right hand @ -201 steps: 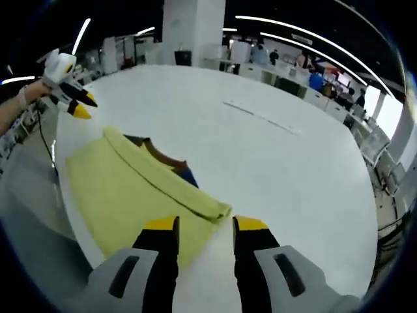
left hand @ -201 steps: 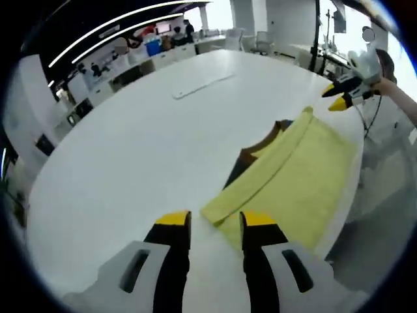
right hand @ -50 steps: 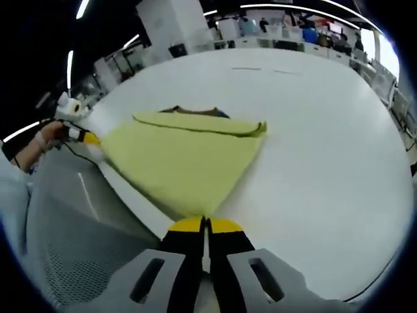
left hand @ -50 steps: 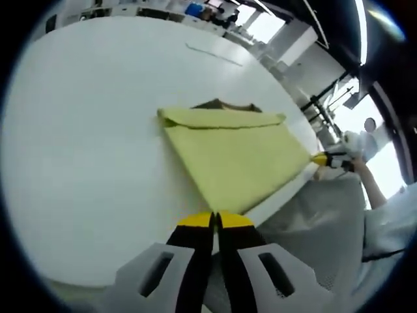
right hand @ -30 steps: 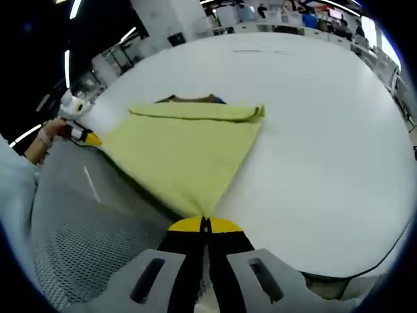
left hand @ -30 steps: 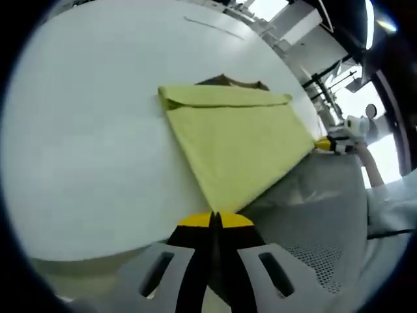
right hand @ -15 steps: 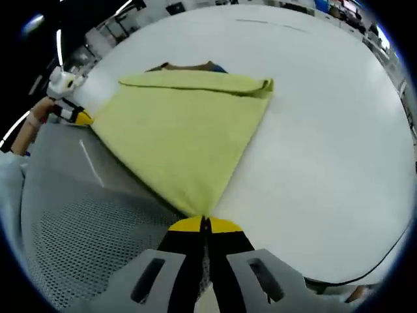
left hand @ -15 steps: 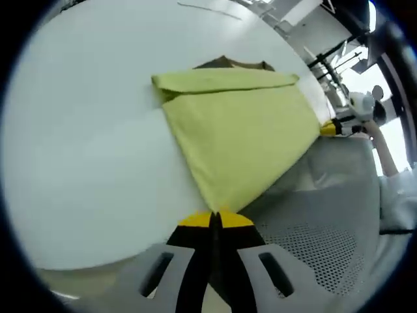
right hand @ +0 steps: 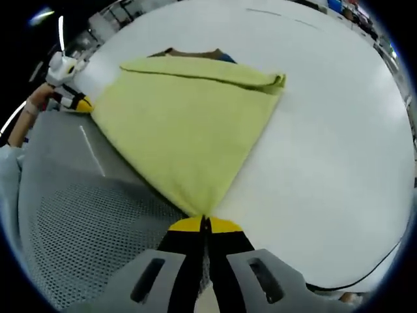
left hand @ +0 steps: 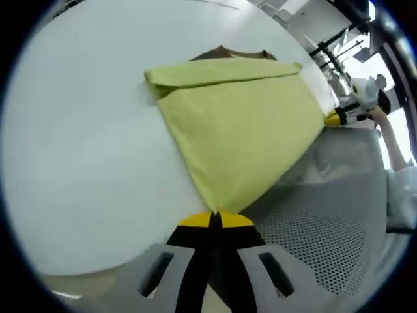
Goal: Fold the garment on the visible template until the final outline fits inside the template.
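A yellow garment (left hand: 234, 124) lies on the white table (left hand: 85, 130), its far edge folded over, with a brown collar (left hand: 228, 53) peeking out behind the fold. My left gripper (left hand: 215, 215) is shut on the garment's near corner, and the cloth is stretched up from it. The right gripper (left hand: 339, 117) holds the other near corner at the right. In the right gripper view the same garment (right hand: 182, 117) fans out from my shut right gripper (right hand: 203, 220). The left gripper (right hand: 73, 101) pinches the far corner at the left. The near hem hangs off the table edge.
A grey mesh chair (left hand: 313, 222) sits below the lifted hem, and the same chair (right hand: 78, 215) shows in the right gripper view. A person's hand (right hand: 29, 111) holds the left gripper. A thin strip (right hand: 280, 16) lies far across the table (right hand: 339, 143).
Both grippers, open at the fold's ends 6.7 s ago, are shut on the near hem corners. Over the last second the hem has been drawn further off the table over the chair.
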A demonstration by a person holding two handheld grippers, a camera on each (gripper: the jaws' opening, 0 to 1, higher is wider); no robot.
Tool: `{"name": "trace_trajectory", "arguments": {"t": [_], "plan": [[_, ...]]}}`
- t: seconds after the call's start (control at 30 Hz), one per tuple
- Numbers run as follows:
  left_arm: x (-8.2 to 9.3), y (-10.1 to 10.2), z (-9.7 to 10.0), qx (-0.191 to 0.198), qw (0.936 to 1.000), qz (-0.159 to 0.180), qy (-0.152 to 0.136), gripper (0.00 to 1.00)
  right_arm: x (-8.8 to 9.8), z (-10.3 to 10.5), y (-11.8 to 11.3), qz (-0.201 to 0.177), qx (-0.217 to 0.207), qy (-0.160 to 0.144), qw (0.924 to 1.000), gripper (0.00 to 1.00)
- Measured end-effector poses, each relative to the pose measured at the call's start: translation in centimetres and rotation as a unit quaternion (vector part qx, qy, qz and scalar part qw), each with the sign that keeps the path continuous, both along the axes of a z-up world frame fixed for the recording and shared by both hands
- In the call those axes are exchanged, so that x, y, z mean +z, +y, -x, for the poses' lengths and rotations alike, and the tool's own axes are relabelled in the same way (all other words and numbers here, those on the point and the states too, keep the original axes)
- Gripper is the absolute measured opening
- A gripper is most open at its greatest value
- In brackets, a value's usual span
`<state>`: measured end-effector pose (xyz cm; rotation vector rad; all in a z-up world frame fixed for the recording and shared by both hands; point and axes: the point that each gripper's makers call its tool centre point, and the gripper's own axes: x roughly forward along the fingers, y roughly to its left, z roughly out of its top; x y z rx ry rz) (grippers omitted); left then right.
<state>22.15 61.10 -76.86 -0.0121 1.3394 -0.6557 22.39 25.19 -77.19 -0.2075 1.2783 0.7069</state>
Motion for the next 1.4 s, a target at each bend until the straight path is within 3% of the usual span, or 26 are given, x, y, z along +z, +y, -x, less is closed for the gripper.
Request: {"name": "trace_trajectory", "arguments": {"t": [0.2, 0.27, 0.43, 0.57, 0.7, 0.8, 0.97, 1.13, 1.4], "plan": [[0.0, 0.0, 0.0, 0.002, 1.0000, 0.003, 0.001, 0.00, -0.1, 0.0, 0.0, 0.005, 0.004, 0.012, 0.9999, 0.02], [0.0, -0.1, 0.0, -0.009, 1.0000, -0.003, -0.001, 0.00, 0.0, 0.0, 0.1, 0.011, 0.037, 0.003, 0.9992, 0.02], [0.1, -0.3, 0.0, -0.049, 0.9986, -0.017, -0.014, 0.00, 0.0, -0.2, 0.1, 0.018, 0.053, -0.009, 0.9984, 0.05], [0.1, -0.2, -0.1, -0.054, 0.9983, -0.020, -0.014, 0.00, 0.0, -0.3, -0.1, 0.019, 0.058, -0.022, 0.9979, 0.09], [0.3, -0.1, -0.1, -0.087, 0.9954, -0.027, -0.030, 0.06, 0.2, -0.3, -0.1, 0.015, 0.060, -0.032, 0.9976, 0.11], [0.6, 0.4, -0.1, -0.085, 0.9954, -0.032, -0.032, 0.12, 0.3, -0.3, -0.1, 0.013, 0.057, -0.037, 0.9976, 0.12], [1.5, 1.2, -0.5, -0.085, 0.9949, -0.035, -0.043, 0.14, 0.9, 0.0, -0.3, 0.009, 0.066, -0.036, 0.9971, 0.16], [2.4, 1.6, -1.8, -0.089, 0.9930, -0.039, -0.067, 0.19, 1.8, -0.8, -0.9, 0.007, 0.066, -0.049, 0.9966, 0.17], [4.1, 1.8, -5.5, -0.090, 0.9856, -0.054, -0.133, 0.20, 3.7, -4.0, -0.9, 0.013, 0.083, -0.108, 0.9906, 0.15]]}}
